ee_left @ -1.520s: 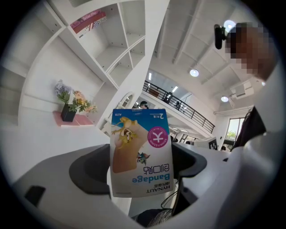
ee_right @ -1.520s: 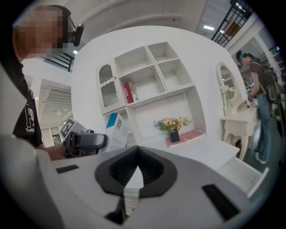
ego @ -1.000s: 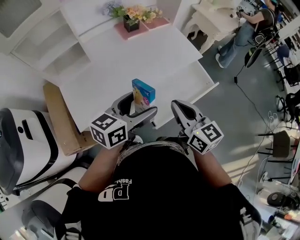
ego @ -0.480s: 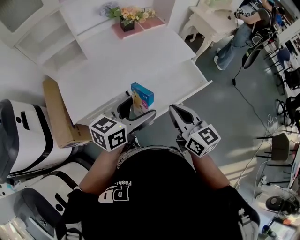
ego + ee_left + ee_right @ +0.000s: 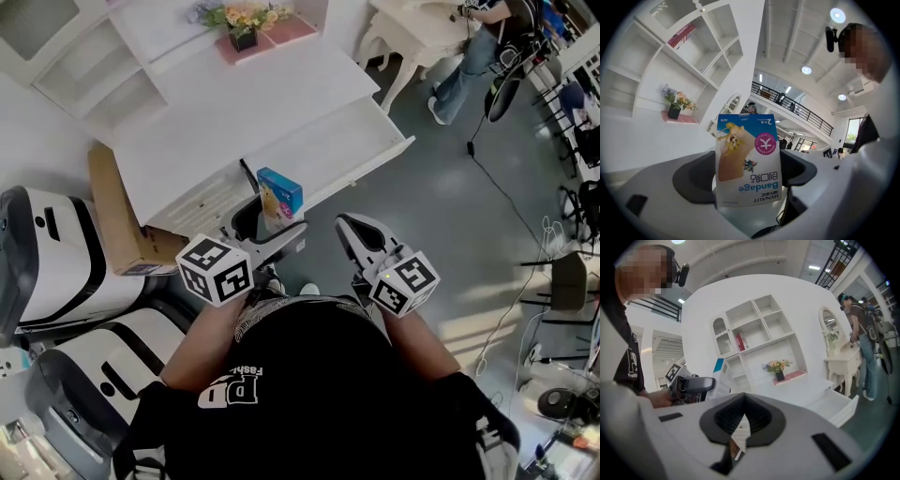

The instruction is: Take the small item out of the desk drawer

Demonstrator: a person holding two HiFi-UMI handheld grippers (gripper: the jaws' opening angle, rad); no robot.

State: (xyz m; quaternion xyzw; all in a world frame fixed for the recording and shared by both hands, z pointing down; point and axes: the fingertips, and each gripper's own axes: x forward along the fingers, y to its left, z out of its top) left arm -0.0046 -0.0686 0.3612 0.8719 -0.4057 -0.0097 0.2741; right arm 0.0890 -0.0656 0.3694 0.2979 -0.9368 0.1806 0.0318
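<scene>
Left gripper (image 5: 272,228) is clamped on the small item, a blue-and-white bandage box (image 5: 280,194). In the left gripper view the box (image 5: 747,159) stands up between the two jaws, pinched at its lower end, and its print reads upside down. The box is out of the drawer, held in the air over the near edge of the white desk (image 5: 281,103), just left of the drawer.

The drawer (image 5: 398,148) is pulled open on the desk's right side. Its inside is white, and I can't make out anything in it.

Right gripper (image 5: 349,228) is to the right of the box and not touching it. In the right gripper view its jaws are closed together with nothing between them. The same view shows the left gripper (image 5: 691,385) with the box (image 5: 721,376) at far left, and the open drawer (image 5: 836,404) at right.

Far side of the desk: flower pot (image 5: 242,22) on a pink mat (image 5: 281,31). A white shelf unit (image 5: 89,80) is at far left. A cardboard box (image 5: 114,220) leans at the desk's left end. Another person (image 5: 483,37) is at a second white table, far right.
</scene>
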